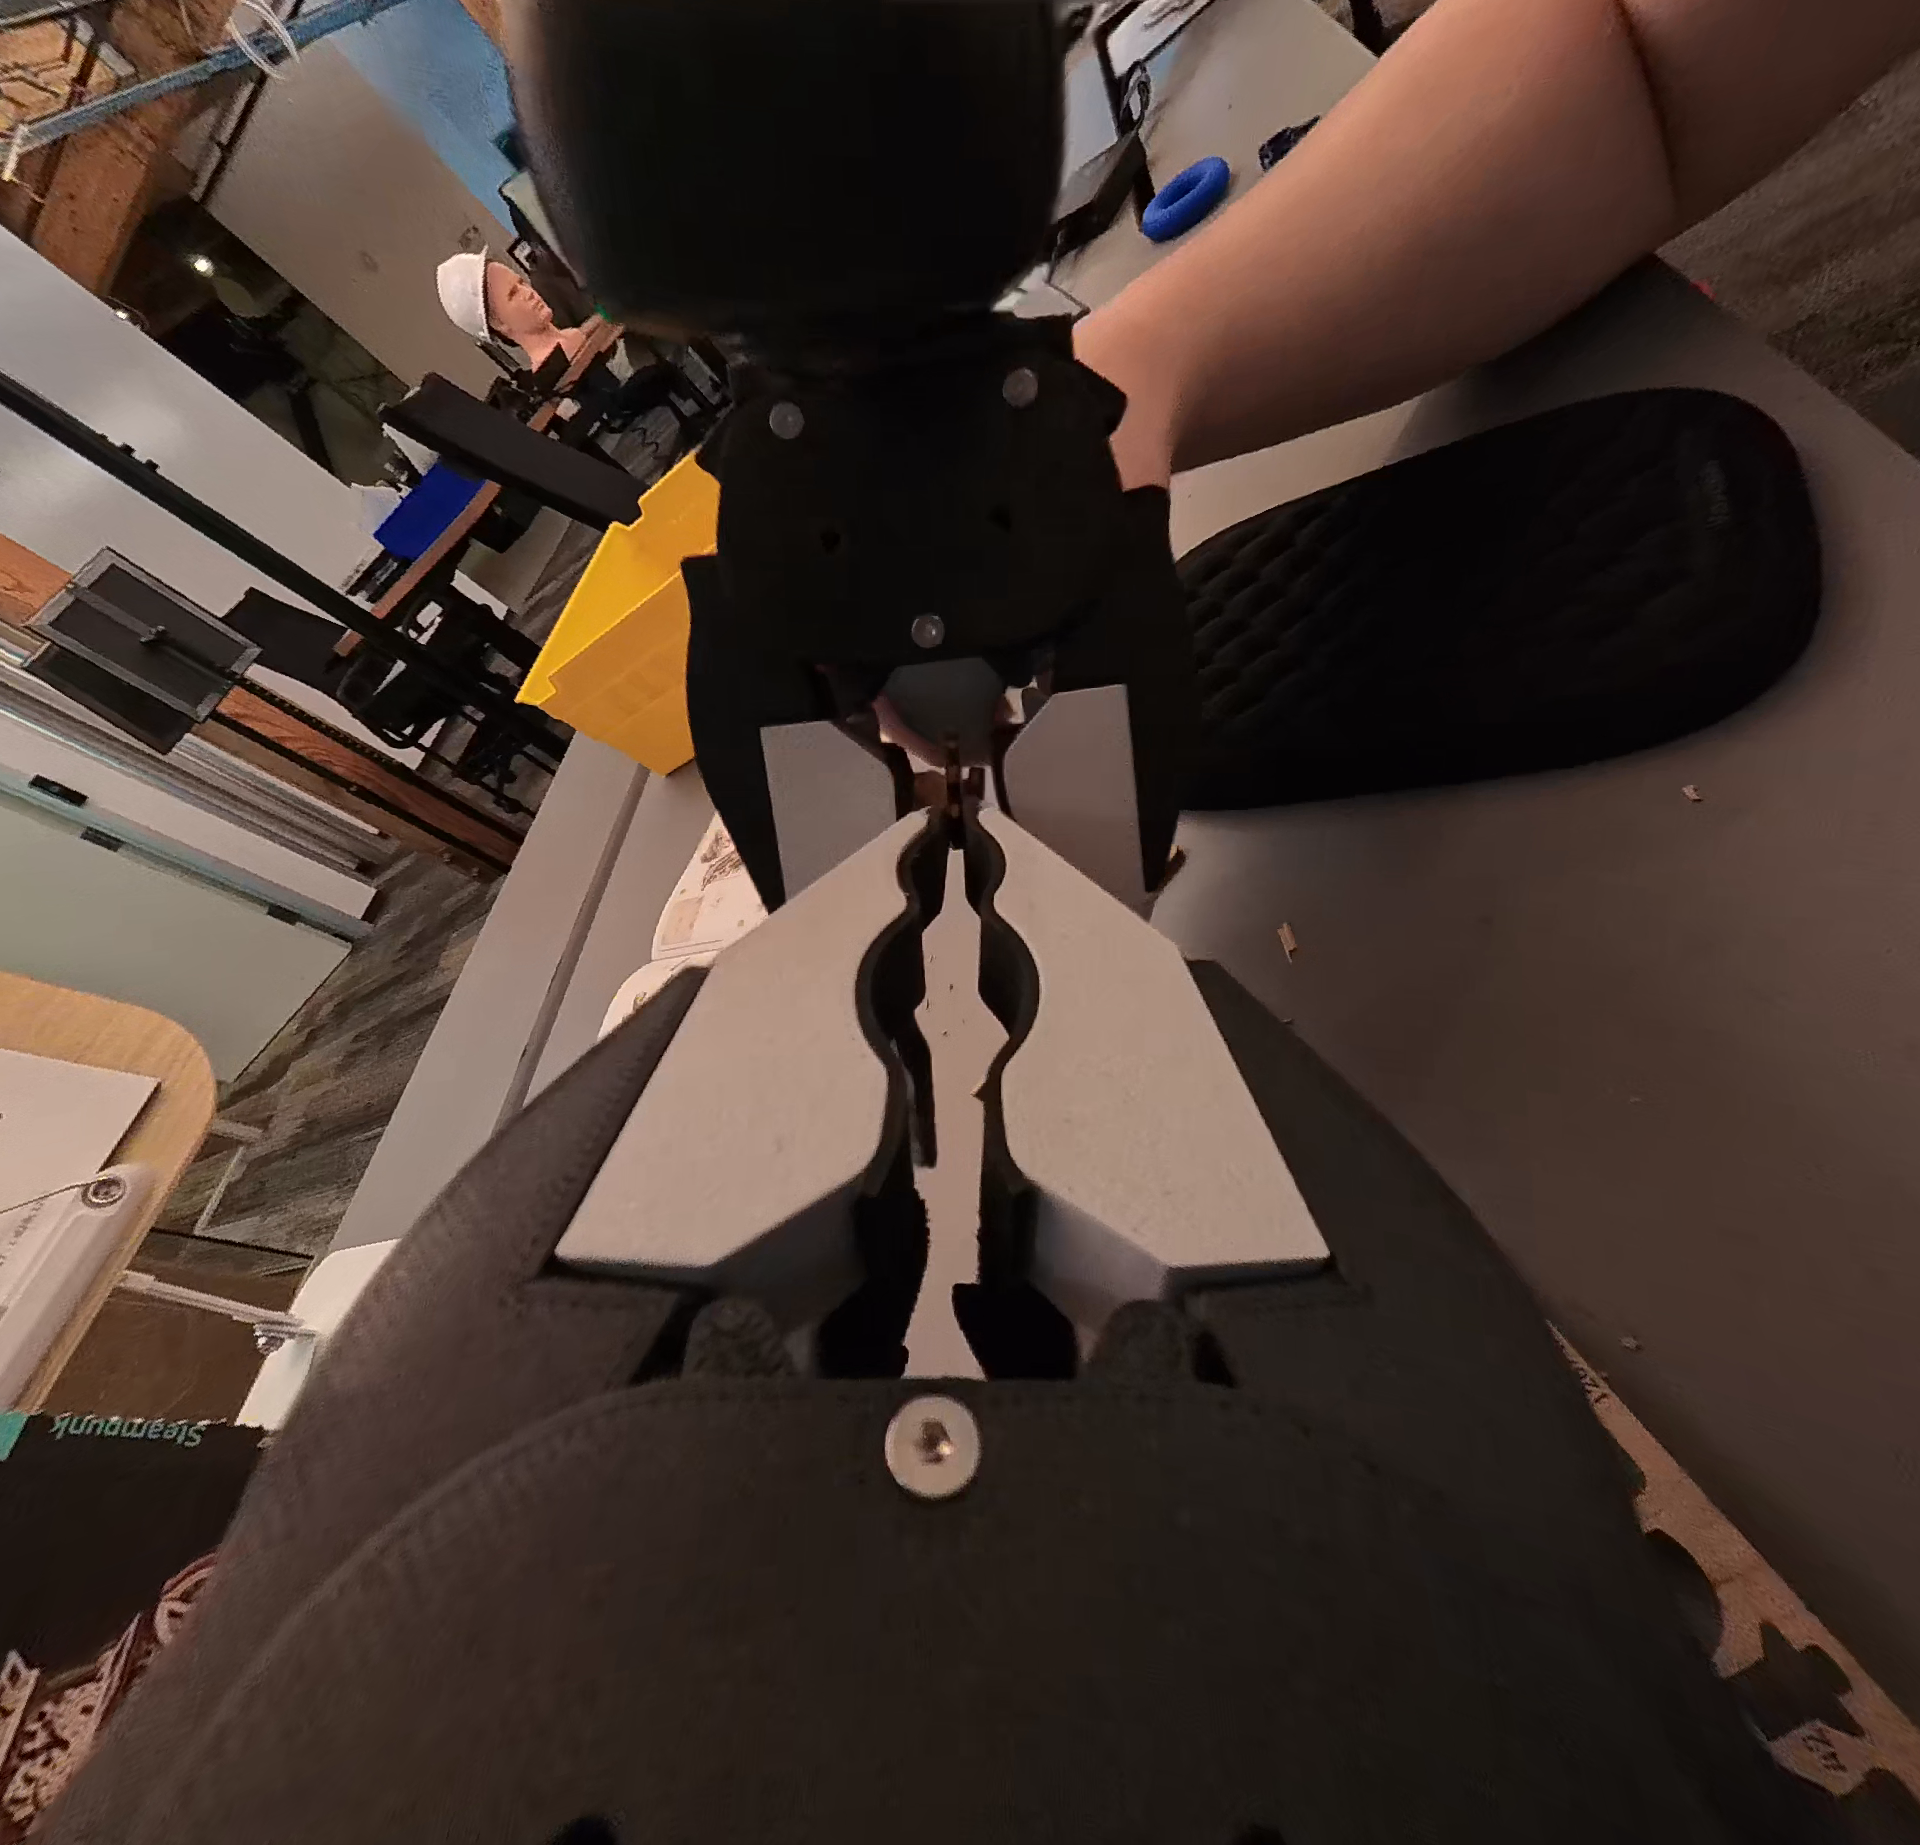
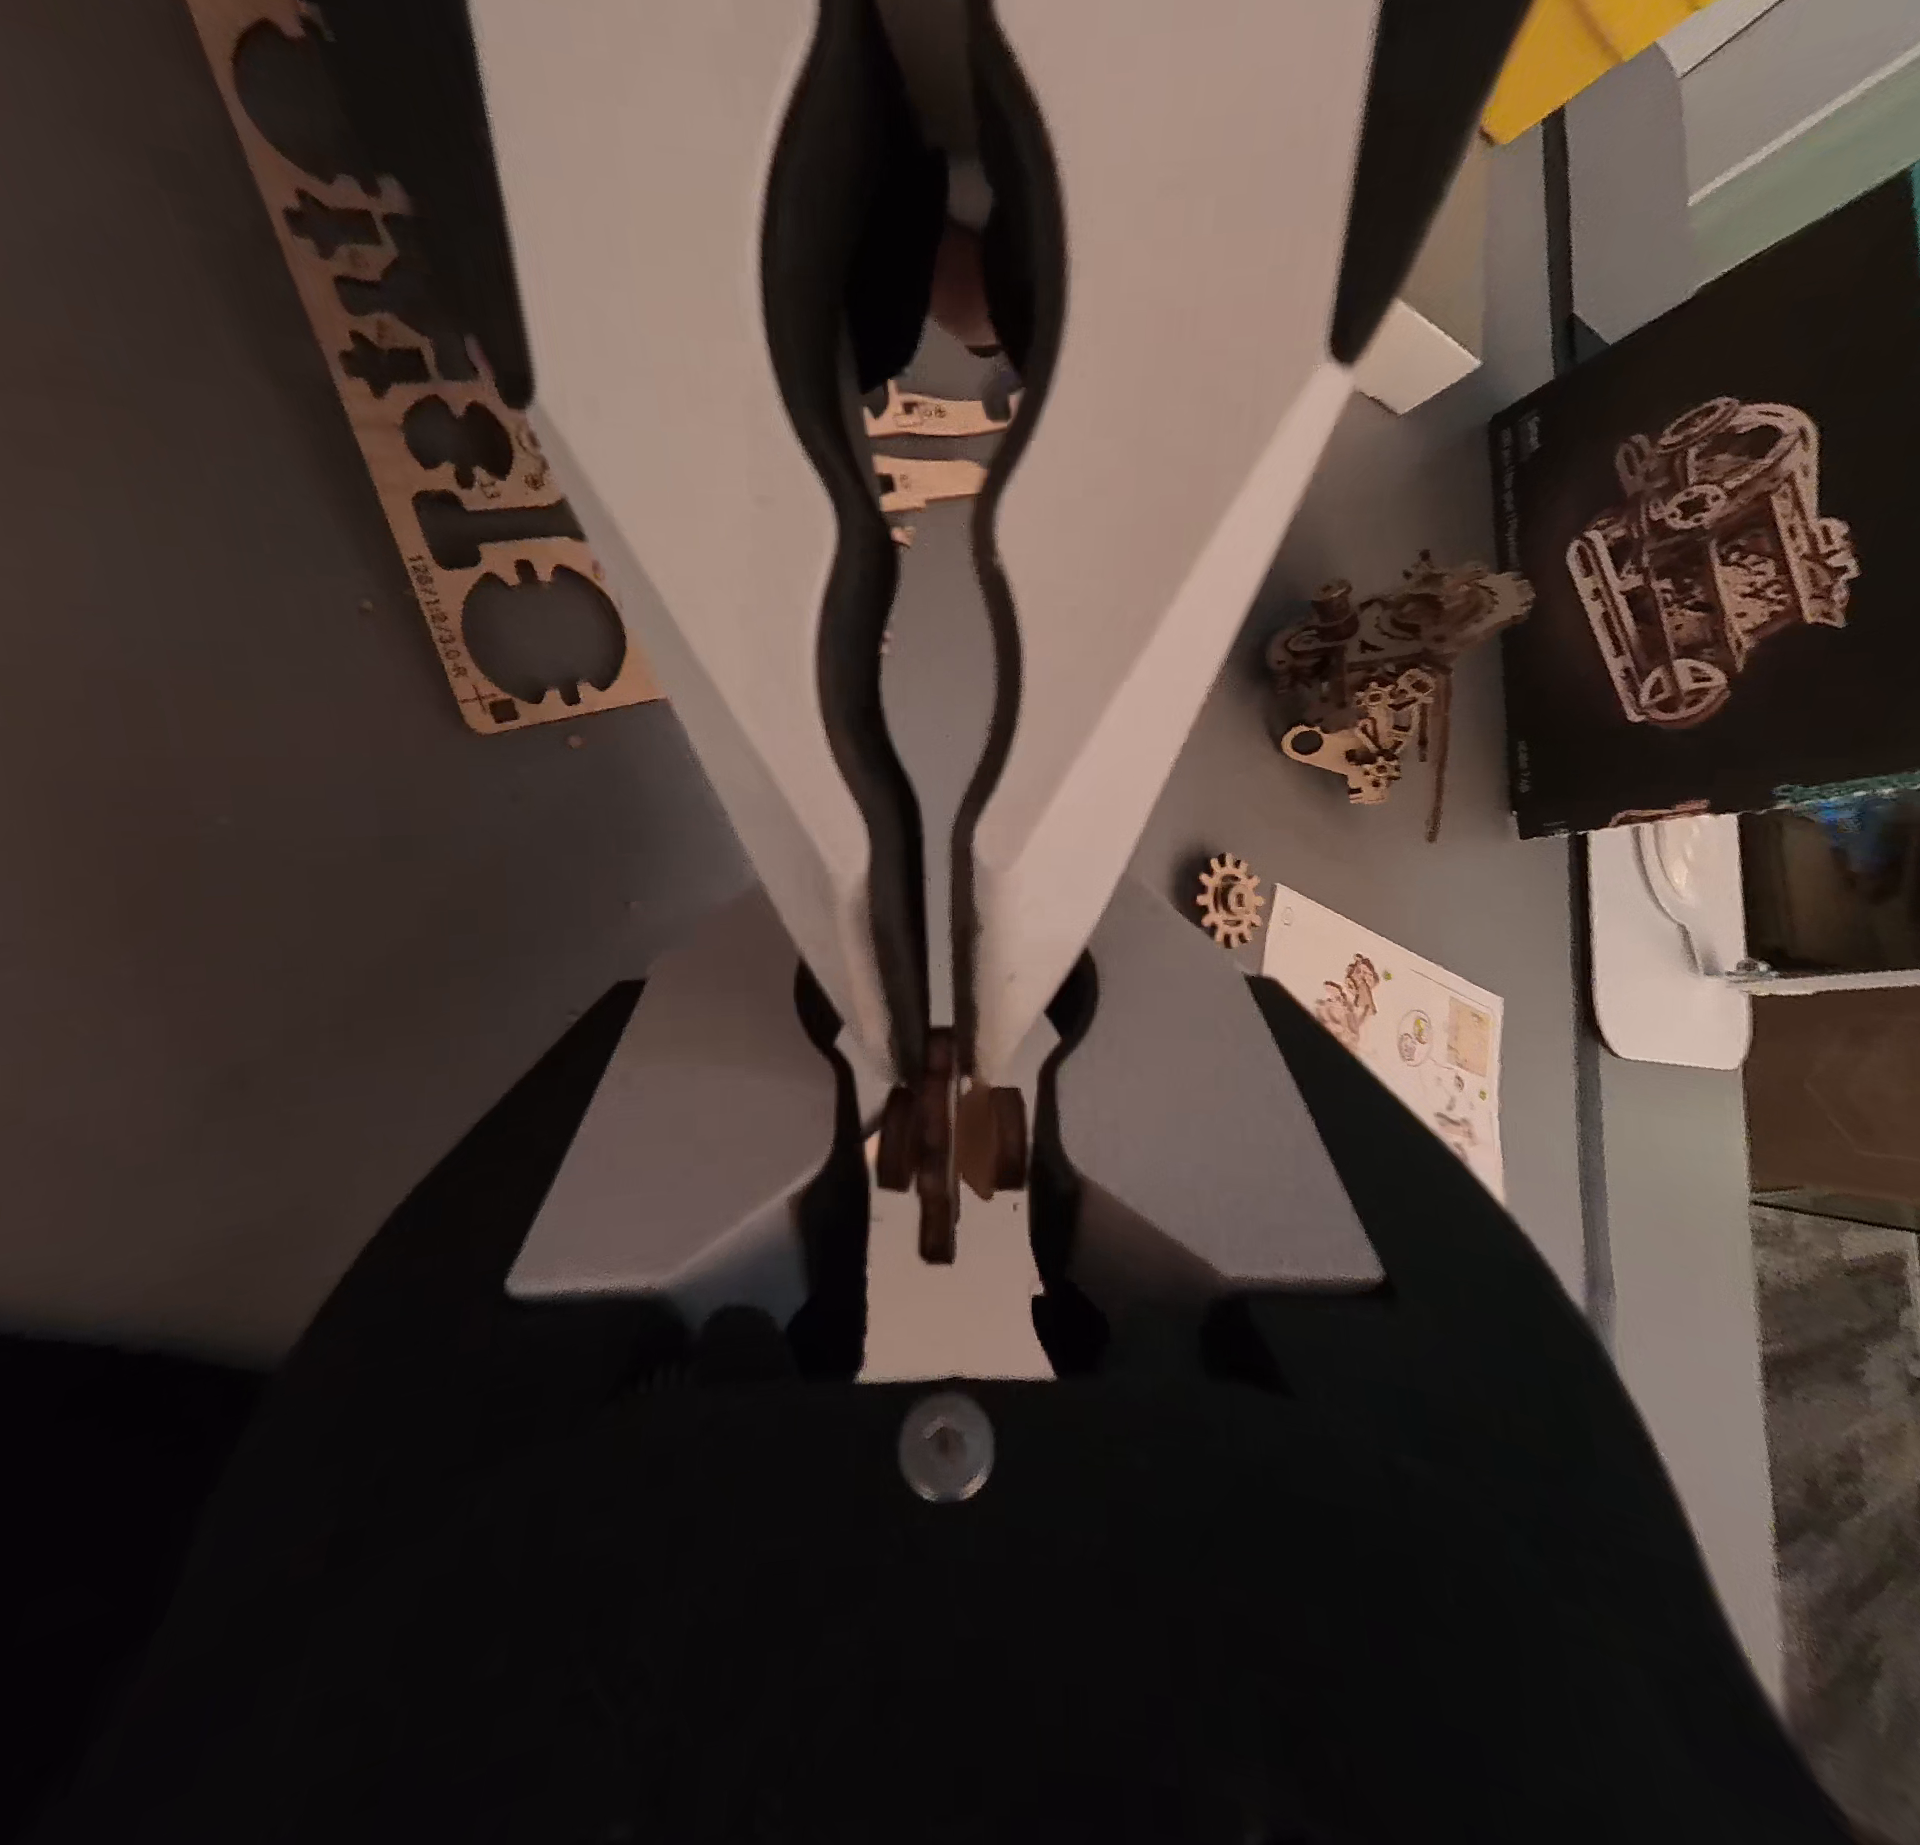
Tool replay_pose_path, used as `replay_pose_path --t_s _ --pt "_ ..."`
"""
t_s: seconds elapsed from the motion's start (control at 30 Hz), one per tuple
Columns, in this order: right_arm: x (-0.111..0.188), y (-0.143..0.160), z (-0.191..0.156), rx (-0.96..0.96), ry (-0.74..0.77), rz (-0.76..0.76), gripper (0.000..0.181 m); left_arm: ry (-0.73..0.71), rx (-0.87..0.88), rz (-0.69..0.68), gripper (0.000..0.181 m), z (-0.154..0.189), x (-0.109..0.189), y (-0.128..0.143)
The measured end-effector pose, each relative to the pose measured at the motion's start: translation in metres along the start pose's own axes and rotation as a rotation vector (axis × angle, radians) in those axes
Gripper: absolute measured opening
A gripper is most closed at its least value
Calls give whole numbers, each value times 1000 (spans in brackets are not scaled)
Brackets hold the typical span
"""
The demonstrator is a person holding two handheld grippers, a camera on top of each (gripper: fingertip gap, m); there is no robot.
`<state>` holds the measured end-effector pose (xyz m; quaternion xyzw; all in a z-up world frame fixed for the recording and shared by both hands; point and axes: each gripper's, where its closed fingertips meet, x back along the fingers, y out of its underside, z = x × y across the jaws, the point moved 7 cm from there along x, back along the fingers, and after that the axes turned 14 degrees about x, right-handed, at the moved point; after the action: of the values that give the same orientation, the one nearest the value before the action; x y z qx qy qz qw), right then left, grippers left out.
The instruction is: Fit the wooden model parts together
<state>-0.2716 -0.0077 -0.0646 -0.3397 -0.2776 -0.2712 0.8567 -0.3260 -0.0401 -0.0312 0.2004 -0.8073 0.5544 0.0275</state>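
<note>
Two grippers meet tip to tip above the grey table [image 2: 260, 860], and I am mid-way through mating two small wooden pieces. From the left wrist view, my left gripper [image 1: 951, 839] has its jaws pressed nearly together, pinching a thin wooden part [image 1: 954, 803] at the very tips. Opposite it, my right gripper [image 2: 951, 1109] is seen head-on, also closed down, its own dark wooden part [image 2: 940, 1141] a cluster of small discs and a tab held deep in the throat of its jaws.

From the right wrist view, the two pieces appear touching or just apart at the fingertips; I cannot tell whether the tab has entered its slot.

To do this step well, I judge that I should keep both pinches firm, line the flat of one piece square to the slot of the other, and press along the shared axis without twisting, since thin plywood may snap.

Background, right wrist view: punched-out wooden sheet [image 2: 416, 393] at left; partly built model [image 2: 1382, 673], loose gear [image 2: 1228, 900], instruction leaflet [image 2: 1392, 1026] and kit box [image 2: 1714, 569] at right; yellow bin [image 1: 623, 632] beyond.
</note>
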Motion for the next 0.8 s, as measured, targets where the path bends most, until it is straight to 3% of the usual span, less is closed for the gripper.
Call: replay_pose_path --t_s 0.17,0.53,0.8 --pt "-1 1 -3 20 -12 -3 18 13 -15 -4 0 2 0 0" --pt "-2 3 -8 21 -62 -11 17 38 -23 -29 0 3 0 3" --pt "-6 5 -8 -16 -19 -26 14 47 0 -40 0 2 0 6"
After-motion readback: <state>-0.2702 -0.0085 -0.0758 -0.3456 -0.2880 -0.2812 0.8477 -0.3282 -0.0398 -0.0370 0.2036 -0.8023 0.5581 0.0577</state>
